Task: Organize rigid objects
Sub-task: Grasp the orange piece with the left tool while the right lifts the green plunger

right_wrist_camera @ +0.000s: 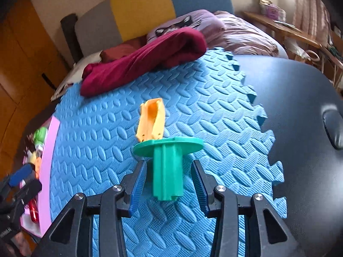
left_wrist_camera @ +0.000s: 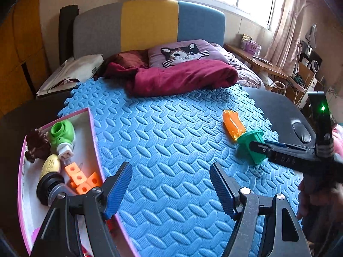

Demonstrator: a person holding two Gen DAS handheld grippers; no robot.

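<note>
A toy with a green ribbed stem, a flat green disc and an orange blade-like top [right_wrist_camera: 167, 162] is lying on a blue foam mat [right_wrist_camera: 107, 128], and the right gripper [right_wrist_camera: 169, 184] is reaching around the stem from the near end. Its two blue-padded fingers [right_wrist_camera: 138, 184] are sitting on either side of the stem with a visible gap on each side, so the jaws are partly open and are not yet pressing on anything. In the left wrist view the same toy [left_wrist_camera: 246, 137] is lying toward the right of the mat with the right gripper's dark fingers meeting its green end.

The likely trouble, as a judgement: the stem is ridged and looks slick, so a closing pad may be catching one ridge only and twisting the toy sideways. The grip is also falling at the very end of the stem, far from the disc and orange top, so the heavy end could be drooping or slipping out once lifted. Pushing forward before closing could be sliding the toy along the mat.

The left gripper [left_wrist_camera: 171, 184] is hanging wide apart above the mat, holding nothing and touching nothing. Just to its left, a pink-rimmed tray [left_wrist_camera: 92, 124] is already holding a green round toy [left_wrist_camera: 62, 132], orange cubes [left_wrist_camera: 81, 177] and other small pieces
</note>
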